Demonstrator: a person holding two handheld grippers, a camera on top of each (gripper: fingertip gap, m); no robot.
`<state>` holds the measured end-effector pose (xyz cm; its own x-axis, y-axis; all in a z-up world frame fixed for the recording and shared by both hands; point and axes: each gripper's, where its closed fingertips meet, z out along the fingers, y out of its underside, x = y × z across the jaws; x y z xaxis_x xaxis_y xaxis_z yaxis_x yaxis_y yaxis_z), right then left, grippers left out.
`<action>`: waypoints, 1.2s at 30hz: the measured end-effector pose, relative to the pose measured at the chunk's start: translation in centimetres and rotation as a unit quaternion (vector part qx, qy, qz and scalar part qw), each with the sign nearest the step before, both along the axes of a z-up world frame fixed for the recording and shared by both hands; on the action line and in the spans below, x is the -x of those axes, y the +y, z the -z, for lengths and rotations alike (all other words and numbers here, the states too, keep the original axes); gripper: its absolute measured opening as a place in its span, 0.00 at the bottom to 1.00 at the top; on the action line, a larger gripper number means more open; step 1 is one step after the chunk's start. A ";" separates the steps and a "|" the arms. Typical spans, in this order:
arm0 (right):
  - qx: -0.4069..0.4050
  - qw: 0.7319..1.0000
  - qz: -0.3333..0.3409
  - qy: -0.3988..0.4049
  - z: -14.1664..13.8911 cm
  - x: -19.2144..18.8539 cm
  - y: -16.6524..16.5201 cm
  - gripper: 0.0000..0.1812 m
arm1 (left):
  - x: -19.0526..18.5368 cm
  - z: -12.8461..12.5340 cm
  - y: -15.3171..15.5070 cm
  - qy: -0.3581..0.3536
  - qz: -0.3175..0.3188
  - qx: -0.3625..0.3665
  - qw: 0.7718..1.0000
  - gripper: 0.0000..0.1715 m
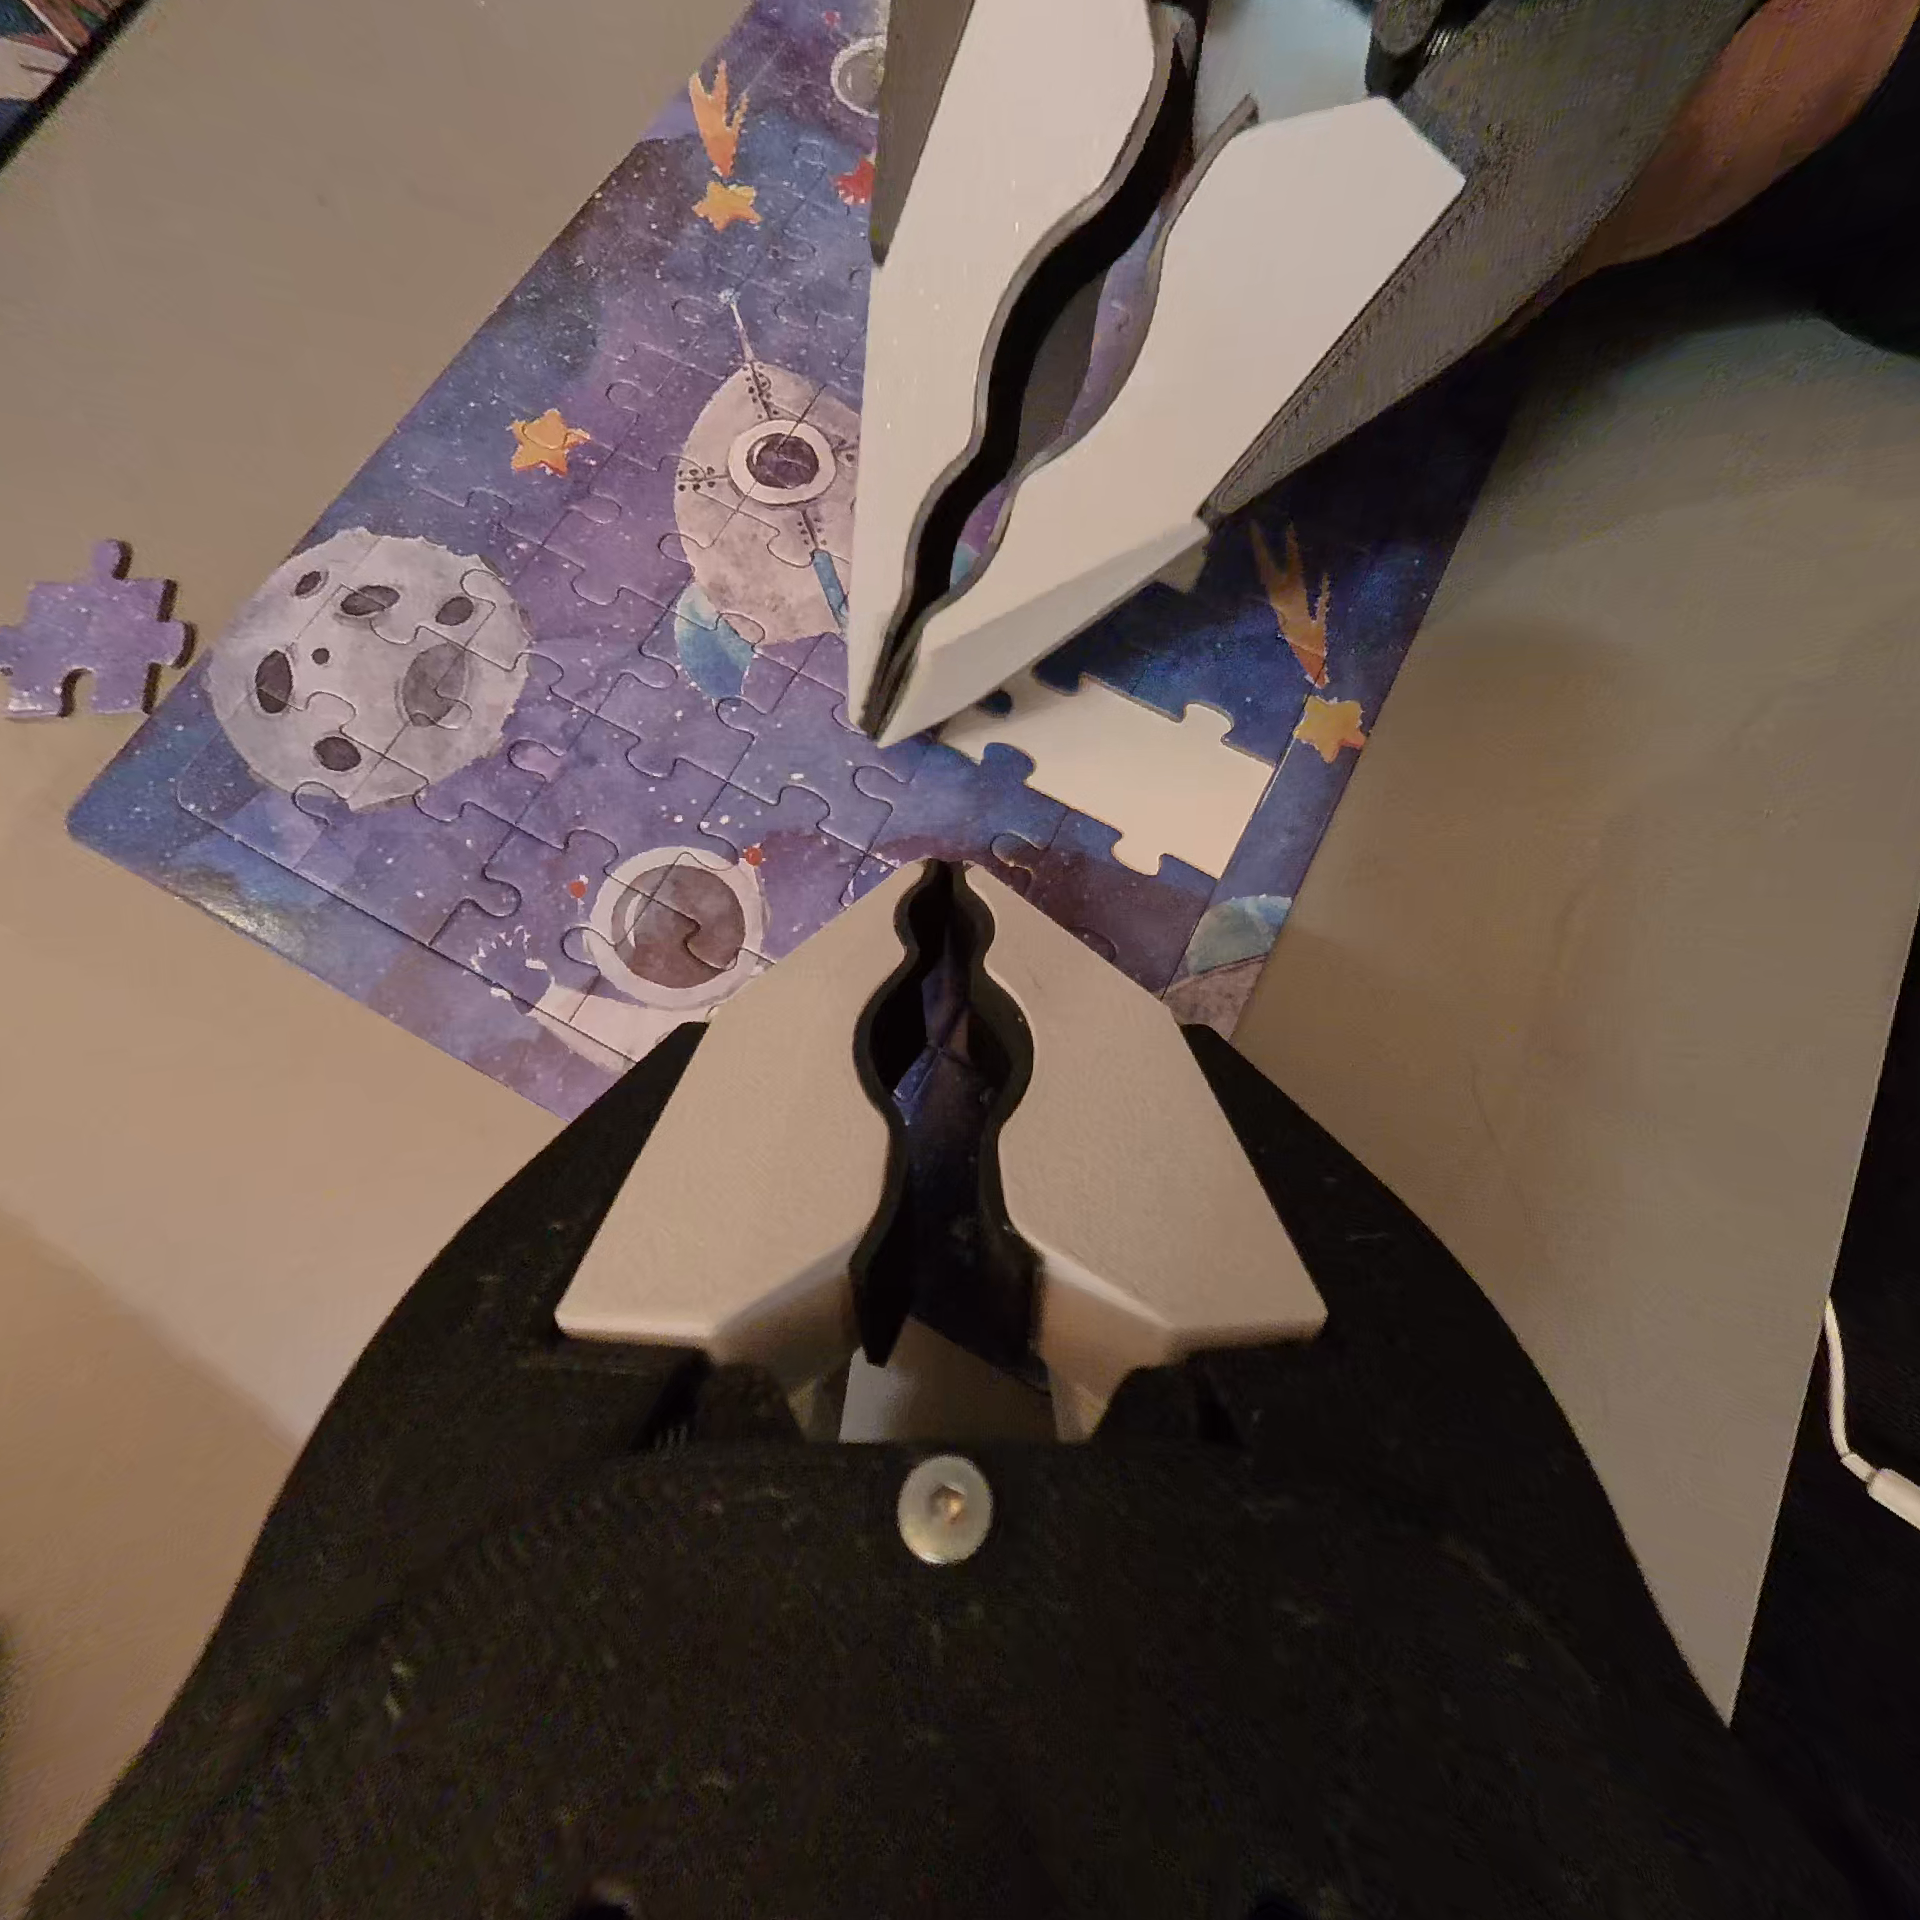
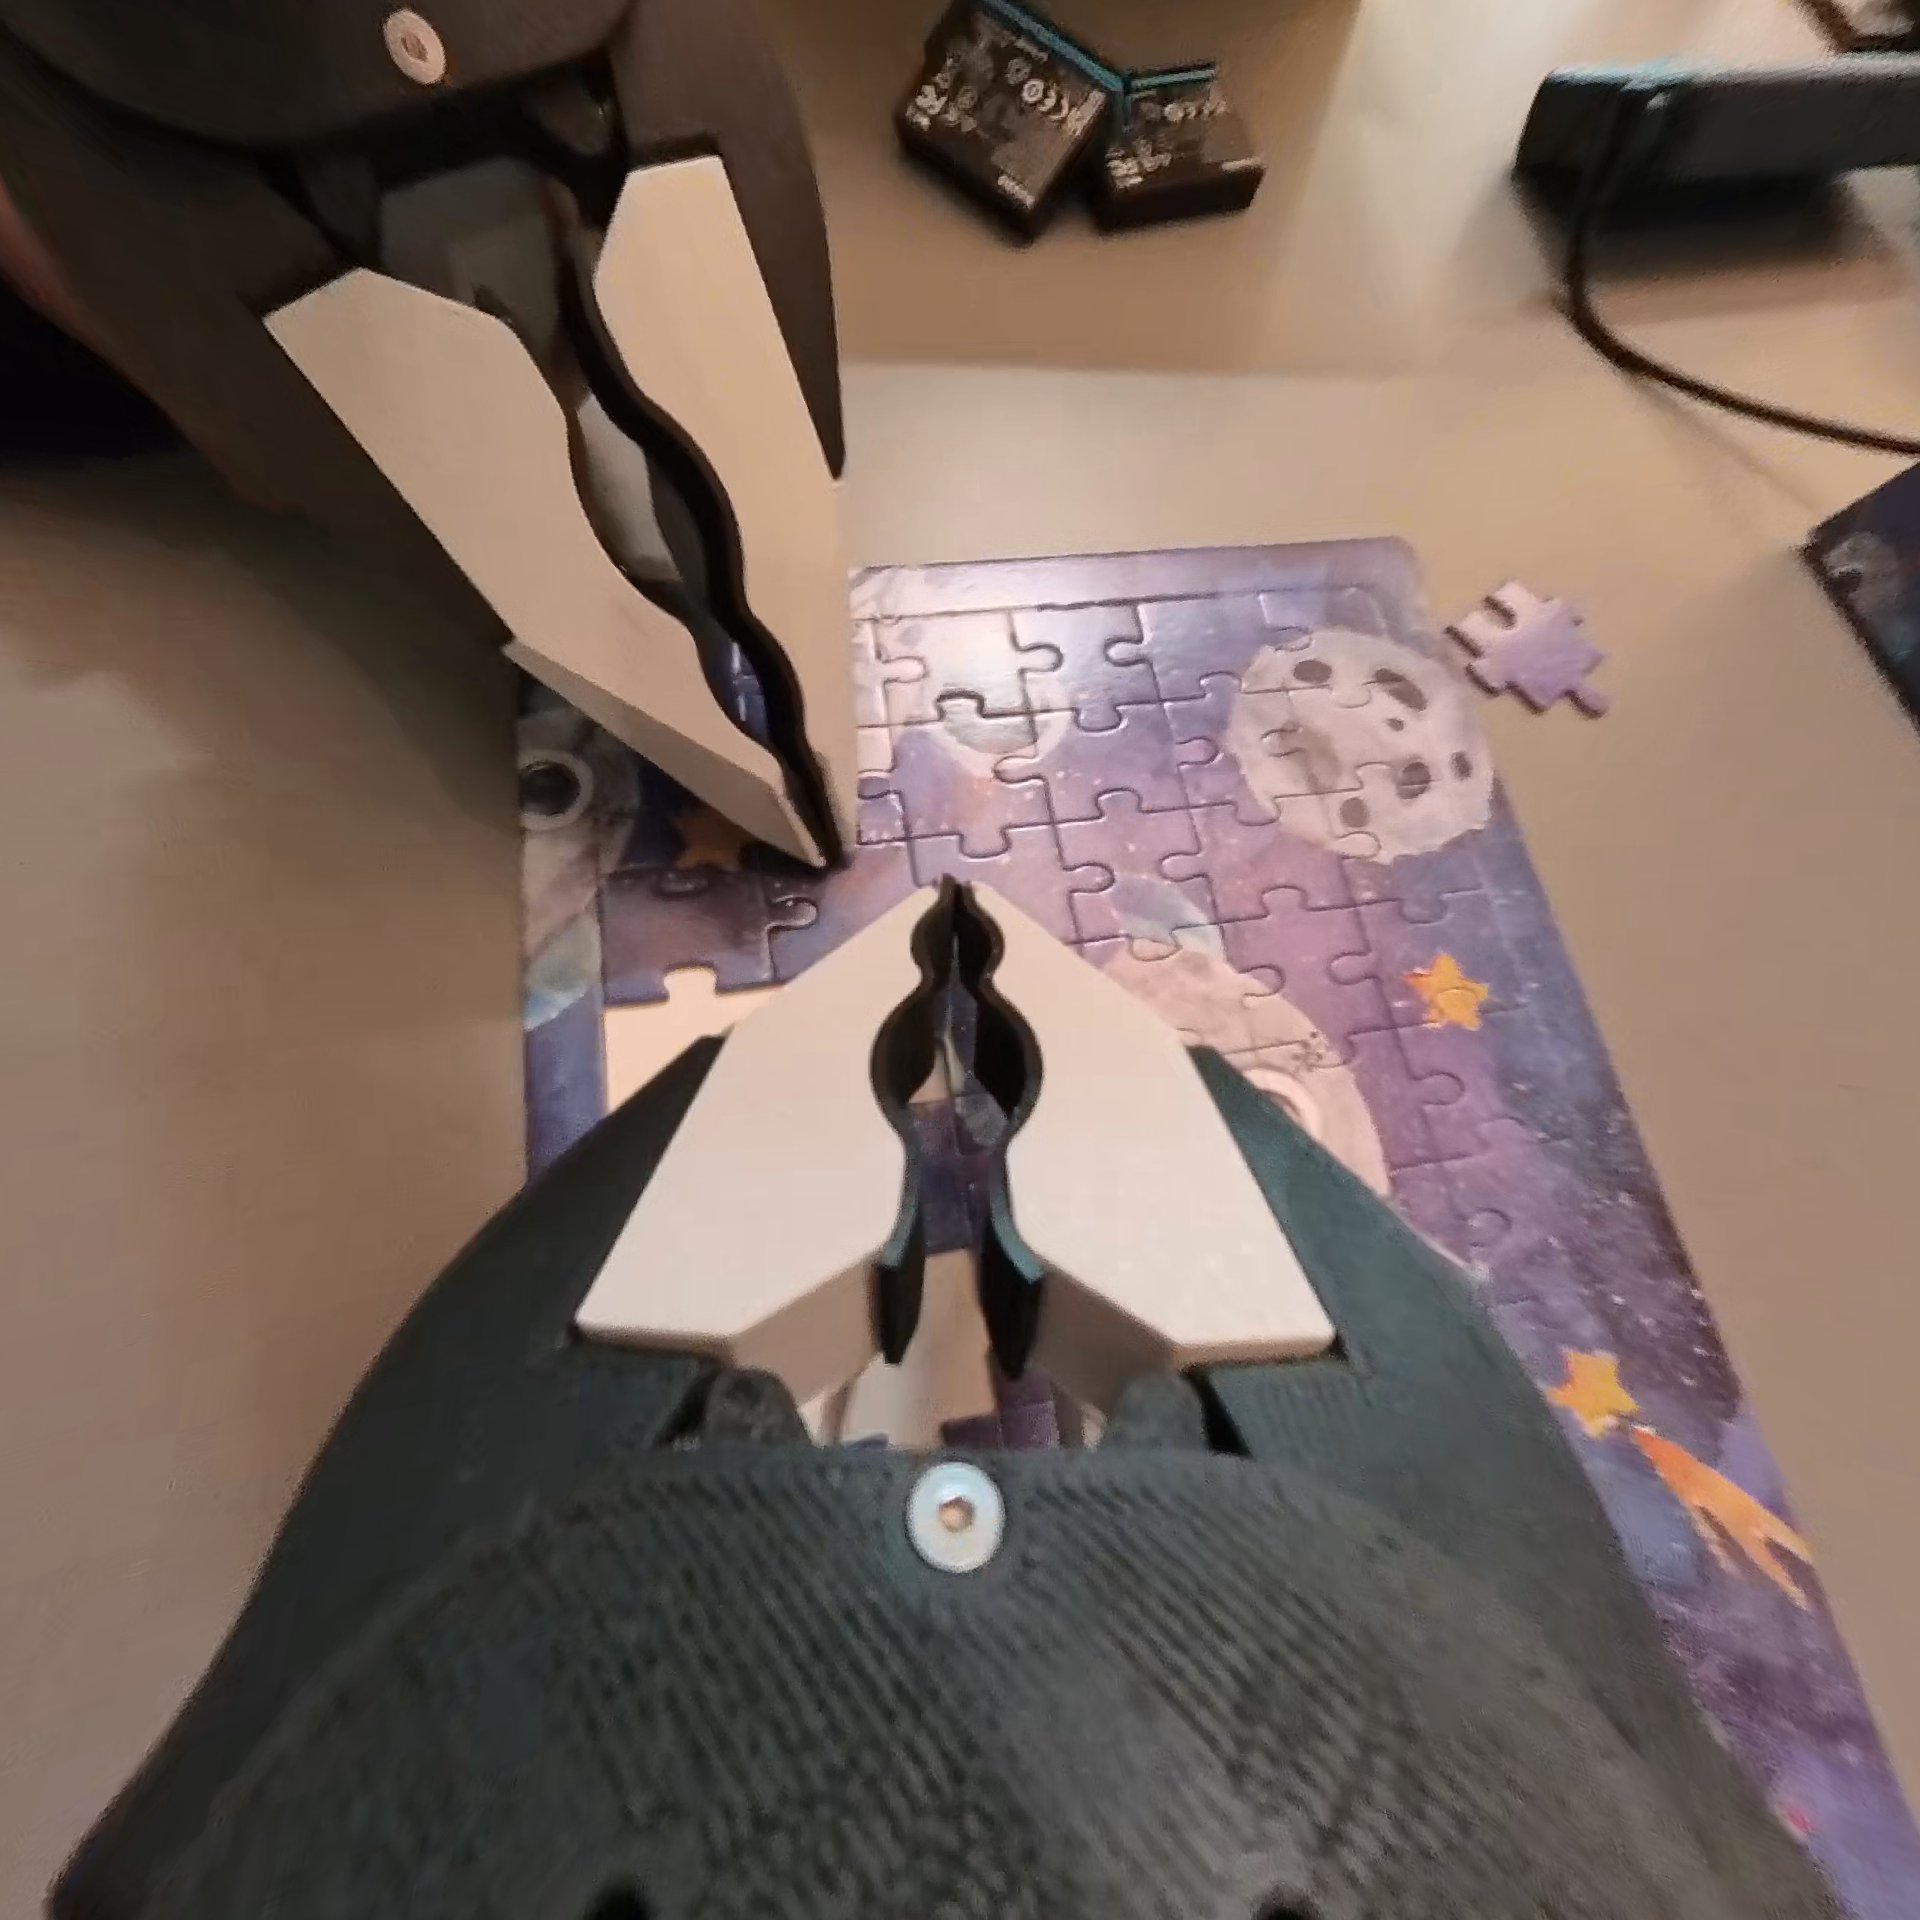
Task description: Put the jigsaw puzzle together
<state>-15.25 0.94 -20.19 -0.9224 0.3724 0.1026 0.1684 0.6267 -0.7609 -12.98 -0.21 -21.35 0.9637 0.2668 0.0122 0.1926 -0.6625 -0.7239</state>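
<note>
A purple space-themed jigsaw puzzle (image 1: 582, 727) lies flat on the beige table (image 1: 312, 260), mostly joined, with a bare gap (image 1: 1174, 769) near one corner. My left gripper (image 1: 940, 868) is shut and empty, its tips over the puzzle beside the gap. My right gripper (image 1: 883, 727) comes in from above, shut, its tip down on the puzzle at the gap's edge. A loose cluster of purple pieces (image 1: 94, 649) lies off the puzzle's corner. In the right wrist view the puzzle (image 2: 1247, 831), the gap (image 2: 665, 1029), the loose cluster (image 2: 1538, 660), my right gripper (image 2: 951, 888) and left gripper (image 2: 821, 847) all show.
Two small black boxes (image 2: 997, 114) and a black device with a dark cable (image 2: 1704, 135) lie at the far side of the table (image 2: 260, 935). A dark flat thing (image 2: 1870, 603) is at the right edge. A white cable (image 1: 1860, 1455) hangs off the table side.
</note>
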 end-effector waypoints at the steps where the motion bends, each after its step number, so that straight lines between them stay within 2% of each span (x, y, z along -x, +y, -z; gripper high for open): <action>1: -0.003 1.000 -0.002 -0.018 0.4 -0.2 0.1 0.00 | 0.0 -0.1 0.0 0.002 0.001 -0.002 1.000 0.00; 3: -0.010 0.999 0.002 -0.032 0.6 -0.1 0.5 0.00 | 0.3 -0.5 -0.1 0.013 -0.008 -0.014 1.000 0.00; 6: 0.016 1.000 0.023 0.004 -0.9 0.7 1.2 0.00 | 1.7 -2.5 -0.6 0.040 -0.046 -0.069 0.996 0.00; 9: 0.068 0.997 0.020 -0.033 -1.8 0.3 1.3 0.00 | 1.7 -2.8 -0.9 0.001 -0.046 -0.095 0.994 0.00; 12: 0.051 0.998 0.012 -0.039 -1.1 -0.1 1.1 0.00 | 0.0 -1.4 -0.3 -0.026 0.006 -0.054 0.998 0.00; 14: 0.034 0.998 -0.019 -0.058 -0.3 -1.6 0.0 0.00 | -0.3 0.1 -0.2 -0.001 0.012 0.002 1.000 0.00; 16: 0.008 0.998 -0.033 -0.058 0.5 -2.3 -0.6 0.00 | 0.0 0.1 -0.1 0.030 0.004 0.012 0.999 0.00; 19: -0.031 0.999 0.040 -0.007 0.6 0.3 1.1 0.00 | 0.5 0.1 -0.3 0.015 -0.019 0.007 1.000 0.00; 20: -0.030 0.998 0.046 -0.008 0.7 0.4 1.3 0.00 | 0.7 0.1 -0.5 0.004 -0.026 0.003 1.000 0.00; 23: 0.014 0.996 -0.024 -0.083 0.6 -2.2 -0.4 0.00 | 0.8 0.0 -0.6 -0.012 -0.030 -0.002 0.999 0.00; 26: -0.031 0.998 0.063 -0.004 0.6 1.1 1.8 0.00 | 0.8 0.0 -0.6 -0.002 -0.031 0.001 1.000 0.00; 27: -0.030 0.998 0.056 -0.002 0.6 1.0 1.6 0.00 | 0.8 0.1 -0.6 0.000 -0.031 0.002 1.000 0.00; 29: 0.010 0.997 -0.024 -0.069 0.7 -2.0 -0.6 0.00 | 0.9 0.1 -0.6 -0.001 -0.031 0.002 1.000 0.00; 30: 0.009 0.997 -0.020 -0.079 0.7 -2.0 -0.8 0.00 | 0.9 0.1 -0.6 -0.003 -0.034 0.001 0.999 0.00; 32: -0.031 0.998 0.050 -0.018 0.6 0.7 0.7 0.00 | 1.2 0.0 -0.8 0.001 -0.045 0.001 0.999 0.00; 33: -0.045 0.997 0.063 0.002 0.6 1.3 1.2 0.00 | 1.4 0.0 -0.9 0.006 -0.051 0.003 0.999 0.00; 34: -0.037 0.998 0.049 -0.004 0.6 0.9 0.7 0.00 | 1.7 0.0 -1.1 0.008 -0.058 0.005 0.998 0.00; 36: 0.014 0.996 -0.025 -0.081 0.7 -2.2 -1.6 0.00 | 2.0 0.0 -1.2 0.007 -0.069 0.004 0.998 0.00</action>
